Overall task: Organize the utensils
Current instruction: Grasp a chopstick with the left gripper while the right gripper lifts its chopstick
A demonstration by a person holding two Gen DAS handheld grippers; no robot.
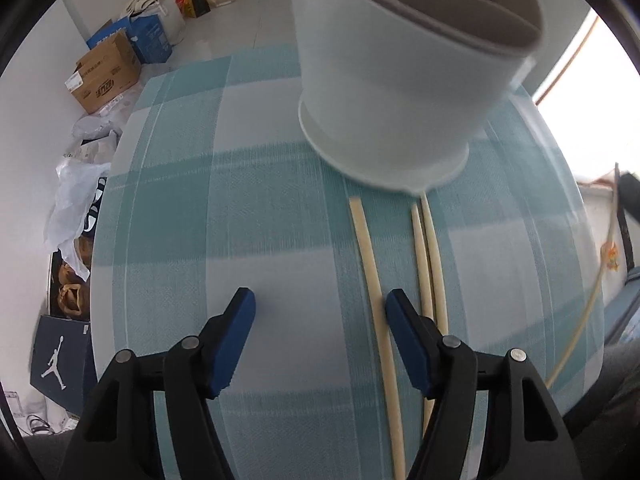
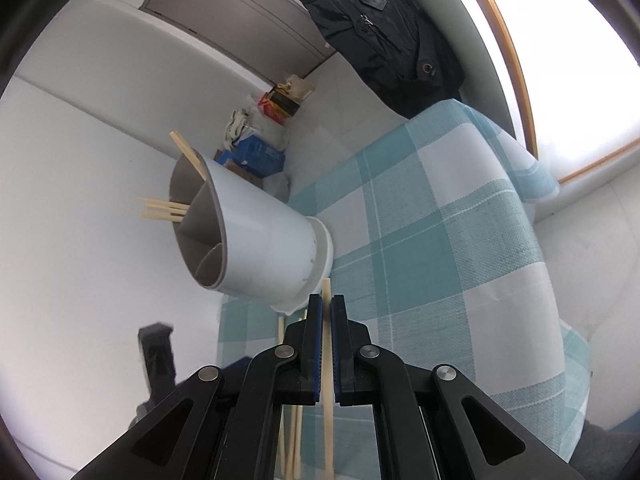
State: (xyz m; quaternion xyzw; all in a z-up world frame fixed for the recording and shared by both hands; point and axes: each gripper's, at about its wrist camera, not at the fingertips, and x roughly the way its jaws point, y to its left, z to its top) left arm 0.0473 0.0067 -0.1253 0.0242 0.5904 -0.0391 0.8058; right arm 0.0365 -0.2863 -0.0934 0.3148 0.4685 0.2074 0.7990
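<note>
A: The right claw [image 2: 326, 312] is clenched on one chopstick [image 2: 328, 400], low centre of its view; the holder [image 2: 256, 240] stands to the upper left with chopsticks already in it.

B: It is a thin grip. The stick could pivot and miss the compartment.

A: The left claw [image 1: 320, 308] gapes, released, over three loose chopsticks [image 1: 424, 264] on the table [image 1: 180, 220], lower centre.

B: It could pinch two together.
</note>
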